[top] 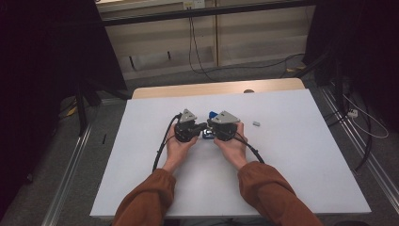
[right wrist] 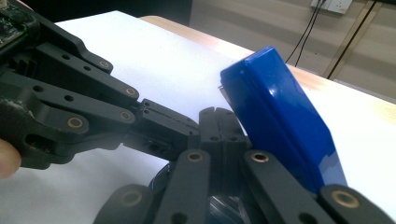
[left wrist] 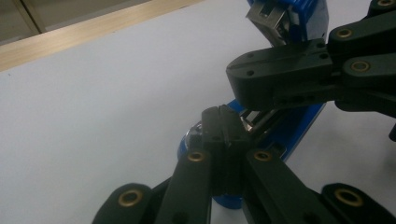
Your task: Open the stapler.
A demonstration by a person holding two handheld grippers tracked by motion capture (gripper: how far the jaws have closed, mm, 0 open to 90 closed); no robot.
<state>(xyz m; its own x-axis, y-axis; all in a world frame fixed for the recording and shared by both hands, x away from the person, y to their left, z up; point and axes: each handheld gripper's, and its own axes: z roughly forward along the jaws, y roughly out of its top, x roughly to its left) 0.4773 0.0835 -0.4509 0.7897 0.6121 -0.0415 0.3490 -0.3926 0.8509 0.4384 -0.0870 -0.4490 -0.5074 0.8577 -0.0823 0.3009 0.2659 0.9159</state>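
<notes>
You've got both grippers meeting mid-table over the blue stapler [top: 208, 135], tips pointed at each other. Your left gripper [left wrist: 223, 122] is clenched, jaws pressed together, with its tips on the metal strip inside the stapler's opened mouth. Your right gripper [right wrist: 219, 122] is clenched too, jaws tight together; the stapler's blue top leans up against its tips, though I can't tell whether it's pinching anything. The stapler sits hinged open between them. A small grey bit [top: 256, 124] lies just right of your right hand [top: 231, 146], on the white table [top: 301, 165].
</notes>
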